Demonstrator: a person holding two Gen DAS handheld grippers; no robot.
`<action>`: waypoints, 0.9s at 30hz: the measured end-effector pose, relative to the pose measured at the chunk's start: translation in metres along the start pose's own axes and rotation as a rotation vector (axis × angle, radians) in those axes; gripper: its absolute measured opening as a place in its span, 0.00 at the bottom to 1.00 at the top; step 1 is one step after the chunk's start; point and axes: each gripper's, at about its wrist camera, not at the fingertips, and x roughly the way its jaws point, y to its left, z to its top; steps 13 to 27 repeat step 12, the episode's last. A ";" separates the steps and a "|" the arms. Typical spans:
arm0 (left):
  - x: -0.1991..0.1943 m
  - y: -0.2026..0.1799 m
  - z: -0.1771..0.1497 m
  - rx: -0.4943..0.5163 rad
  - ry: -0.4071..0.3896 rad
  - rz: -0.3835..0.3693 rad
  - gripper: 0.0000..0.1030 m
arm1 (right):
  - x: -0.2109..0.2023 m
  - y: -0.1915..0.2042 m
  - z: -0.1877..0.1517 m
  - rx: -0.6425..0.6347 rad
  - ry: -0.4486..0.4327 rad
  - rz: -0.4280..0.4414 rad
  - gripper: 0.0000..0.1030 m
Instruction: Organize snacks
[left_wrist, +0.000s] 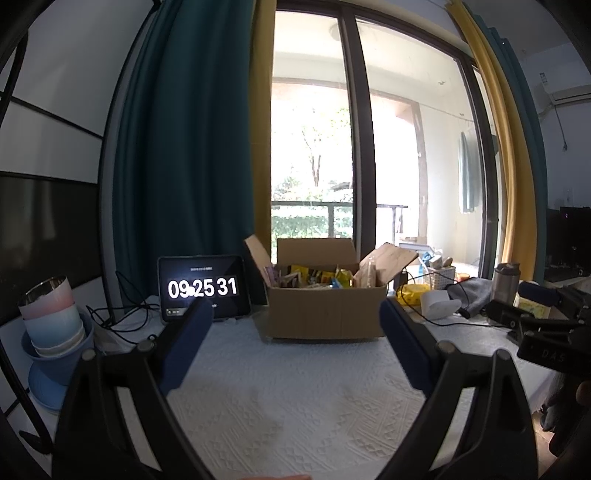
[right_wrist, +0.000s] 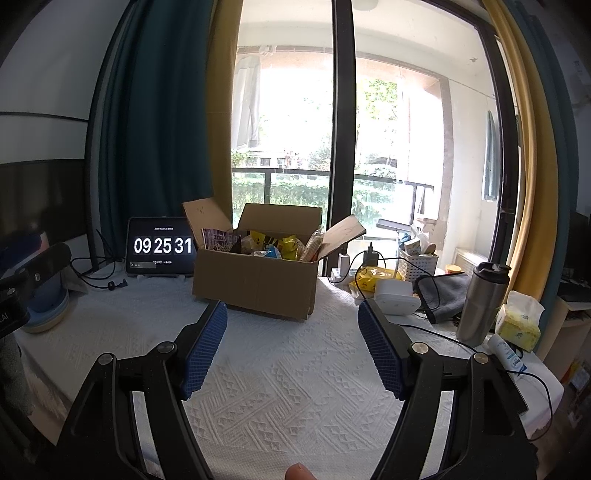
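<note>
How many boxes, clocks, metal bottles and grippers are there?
Cardboard box: 1
Clock screen: 1
Steel bottle: 1
Grippers: 2, the left gripper and the right gripper, both open and empty
Total: 5

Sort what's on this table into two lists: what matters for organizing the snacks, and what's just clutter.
For the job:
open brown cardboard box
colourful snack packets inside the box

Lying about:
black tablet showing a clock
steel travel tumbler
yellow tissue pack
white slotted plastic basket
grey folded cloth
stacked pastel cups
</note>
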 end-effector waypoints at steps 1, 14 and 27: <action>0.000 0.000 0.000 0.000 0.001 0.000 0.90 | 0.000 0.000 0.000 0.000 0.001 0.000 0.75; 0.005 -0.003 0.003 0.046 -0.001 -0.008 0.90 | 0.002 0.000 -0.001 0.001 0.010 0.011 0.75; 0.005 -0.003 0.003 0.046 -0.001 -0.008 0.90 | 0.002 0.000 -0.001 0.001 0.010 0.011 0.75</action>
